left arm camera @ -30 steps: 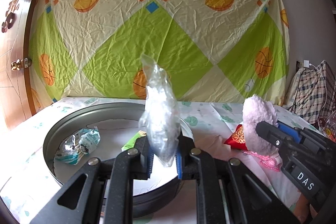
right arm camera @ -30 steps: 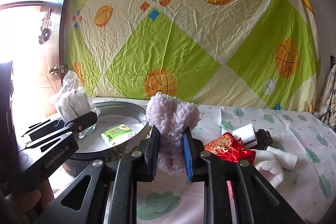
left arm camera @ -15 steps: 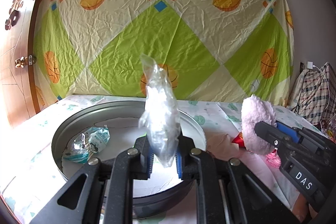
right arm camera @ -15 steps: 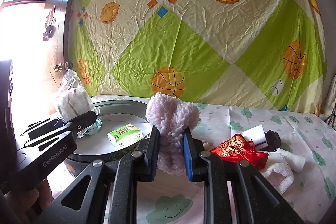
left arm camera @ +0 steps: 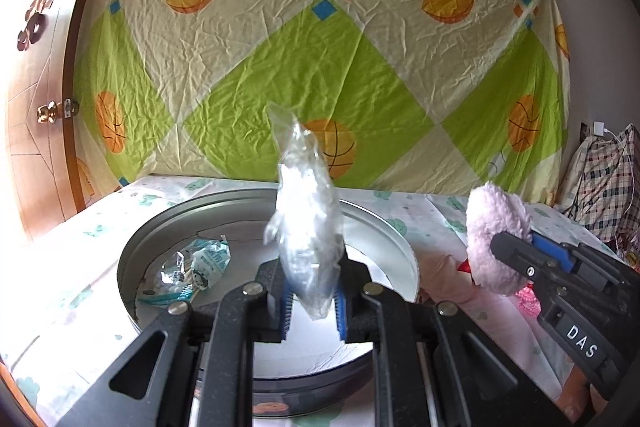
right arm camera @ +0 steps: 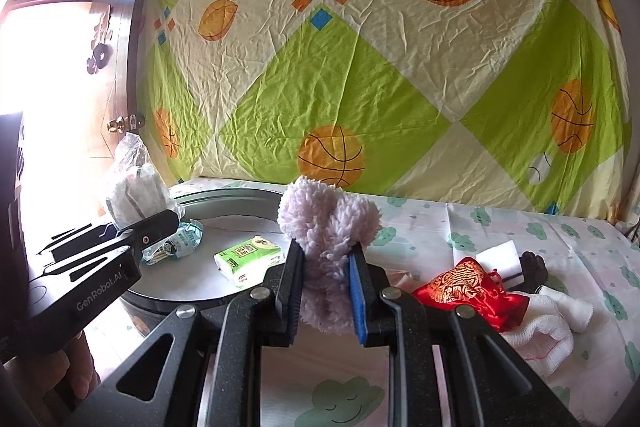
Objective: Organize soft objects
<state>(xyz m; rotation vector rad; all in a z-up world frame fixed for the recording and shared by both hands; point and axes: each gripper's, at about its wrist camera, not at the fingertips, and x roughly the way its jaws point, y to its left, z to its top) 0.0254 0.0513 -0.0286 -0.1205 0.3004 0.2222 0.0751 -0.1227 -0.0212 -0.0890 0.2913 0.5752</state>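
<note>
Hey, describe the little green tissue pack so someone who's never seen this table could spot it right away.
Find the big round metal tray on the cloud-print tablecloth, left of the pile of soft things. The tissue pack lies flat inside the tray, near its right edge. It is the only boxy green and white thing there; its one neighbour in the tray is a crumpled teal and clear wrapper.

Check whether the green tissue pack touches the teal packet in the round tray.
Apart. The right wrist view shows bare tray floor between the green tissue pack and the teal packet.
</note>
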